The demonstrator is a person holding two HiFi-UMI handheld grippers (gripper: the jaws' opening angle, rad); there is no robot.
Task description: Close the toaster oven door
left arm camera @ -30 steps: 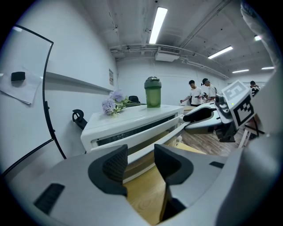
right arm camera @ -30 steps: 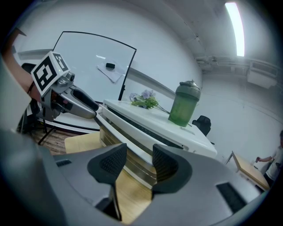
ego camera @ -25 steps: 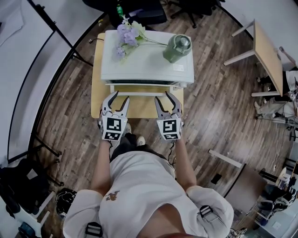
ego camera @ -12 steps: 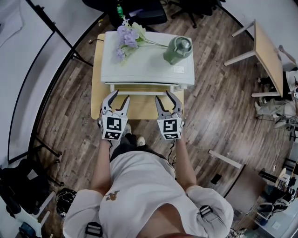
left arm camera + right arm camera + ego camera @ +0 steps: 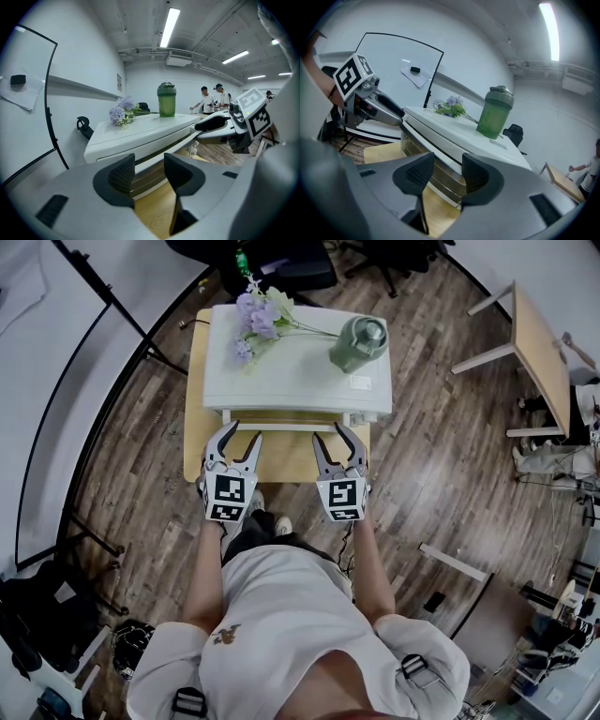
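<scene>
Two tools, left tool and right tool, narrowly parted, gripping nothing, before one toaster oven on one desk; atop, one green bottle, one flower bunch.

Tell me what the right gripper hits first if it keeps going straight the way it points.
Probably the toaster oven door: its glass front shows straight between the parted jaws of the right gripper. It points slightly downward, so the wooden table could come first; depth is unclear.
</scene>
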